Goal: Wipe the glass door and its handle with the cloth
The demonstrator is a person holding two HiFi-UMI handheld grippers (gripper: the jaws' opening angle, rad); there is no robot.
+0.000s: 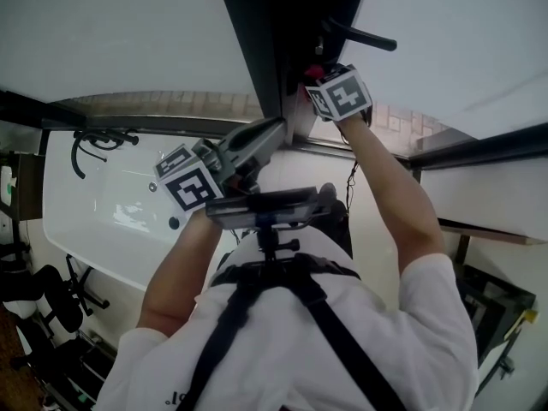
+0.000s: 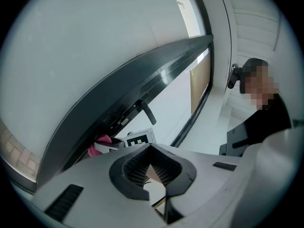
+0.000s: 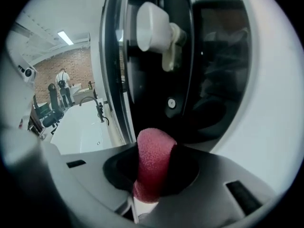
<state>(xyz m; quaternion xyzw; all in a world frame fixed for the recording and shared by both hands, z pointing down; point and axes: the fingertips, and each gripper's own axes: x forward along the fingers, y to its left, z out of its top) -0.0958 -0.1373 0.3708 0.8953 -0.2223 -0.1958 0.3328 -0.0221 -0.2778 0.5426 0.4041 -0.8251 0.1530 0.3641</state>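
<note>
The door's dark frame [image 1: 267,50] runs up the middle of the head view, with frosted glass [image 1: 462,32] to its right and a black lever handle [image 1: 361,34] near the top. My right gripper [image 1: 318,77] is raised to the frame just below that handle, shut on a pink cloth [image 1: 314,72]. In the right gripper view the cloth [image 3: 153,163] sticks out between the jaws toward the dark frame [image 3: 118,80], under a white knob [image 3: 154,27]. My left gripper [image 1: 272,132] points at the frame lower down, shut and holding nothing. The left gripper view shows the handle [image 2: 146,112] and the cloth [image 2: 97,146].
A white basin [image 1: 103,212] with a black tap [image 1: 94,139] lies to the left below the door. Black chairs [image 1: 43,302] stand at the lower left. Two people [image 3: 61,87] stand far off by a brick wall.
</note>
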